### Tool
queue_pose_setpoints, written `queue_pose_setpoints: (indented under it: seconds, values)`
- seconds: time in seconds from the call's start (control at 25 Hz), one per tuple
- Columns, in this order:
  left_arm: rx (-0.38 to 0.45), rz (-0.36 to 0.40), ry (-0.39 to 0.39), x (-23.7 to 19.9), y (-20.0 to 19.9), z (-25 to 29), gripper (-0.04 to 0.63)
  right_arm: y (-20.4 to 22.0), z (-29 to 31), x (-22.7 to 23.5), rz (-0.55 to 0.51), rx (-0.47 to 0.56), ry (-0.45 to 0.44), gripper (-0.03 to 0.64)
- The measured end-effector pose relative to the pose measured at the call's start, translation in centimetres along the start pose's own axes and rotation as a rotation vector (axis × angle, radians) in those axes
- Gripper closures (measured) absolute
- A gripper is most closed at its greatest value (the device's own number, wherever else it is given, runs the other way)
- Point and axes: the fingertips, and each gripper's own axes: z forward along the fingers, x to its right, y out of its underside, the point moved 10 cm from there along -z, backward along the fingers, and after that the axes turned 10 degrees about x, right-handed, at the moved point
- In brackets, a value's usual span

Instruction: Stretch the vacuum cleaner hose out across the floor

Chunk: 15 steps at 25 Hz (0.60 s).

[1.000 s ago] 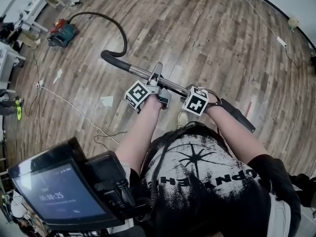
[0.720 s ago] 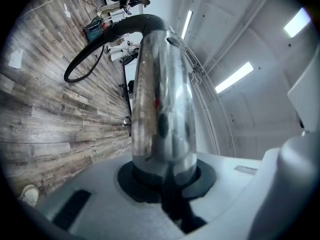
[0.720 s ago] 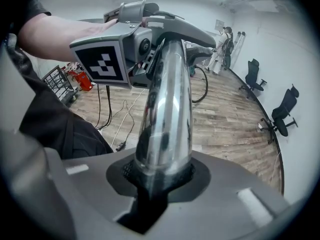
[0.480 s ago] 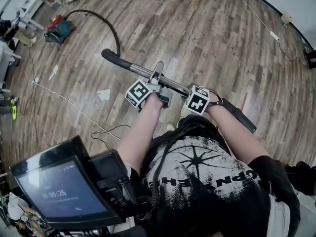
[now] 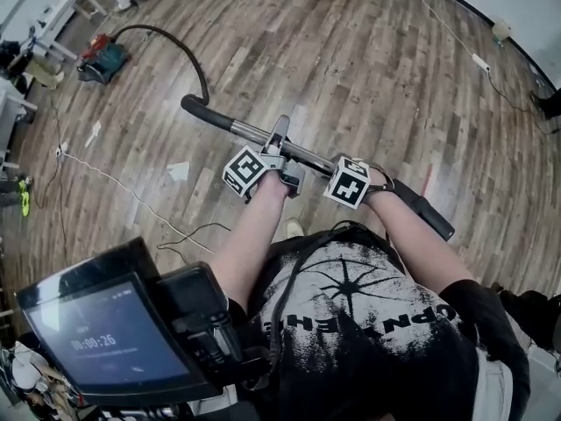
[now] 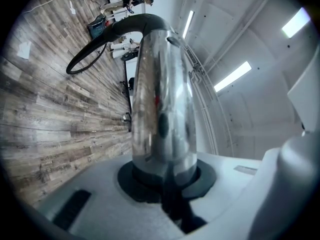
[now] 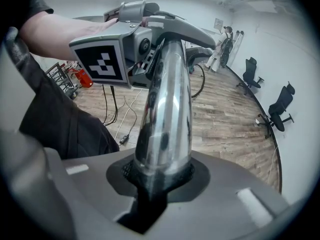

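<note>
Floor: wood planks, with thin cables lying loose across them.
Vacuum cleaner: the teal and red body sits on the floor at far upper left, well apart from the person.
Hose: black. It leaves the cleaner body and bows in an arc to the bent black grip of the wand, so it is not yet straight.
Wand: a shiny metal tube held off the floor and slanting across in front of the person, with a black end piece at lower right.
Left gripper: clamped on the wand, the tube seated between its jaws.
Right gripper: also closed on the wand, further toward the black end piece.
Step in hand: probably mid-pull, drawing the wand away from the cleaner to take up slack.
Next move: likely keep both clamps firm and carry the wand further from the body until the arc flattens, without dragging the cleaner along.
</note>
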Motion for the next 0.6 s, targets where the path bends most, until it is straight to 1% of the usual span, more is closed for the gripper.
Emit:
queue_pose_setpoints:
  seconds: [0.16,0.32,0.44,0.6]
  values:
    - [0.000,0.006,-0.003,0.8,4.4,-0.4,0.548,4.1,-2.0,-0.5,-0.002,0.003,-0.001,0.529]
    - [-0.006,-0.003,0.010,1.8,9.9,-0.4,0.548,8.8,-4.7,-0.8,0.013,0.009,-0.008,0.529]
    - [-0.024,0.000,-0.021,2.1,14.6,-0.5,0.548,13.1,-6.8,-1.1,0.031,0.005,-0.017,0.529]
    - [-0.046,-0.009,-0.036,2.4,20.3,-0.4,0.548,18.4,-9.0,-1.4,0.054,-0.003,-0.022,0.529]
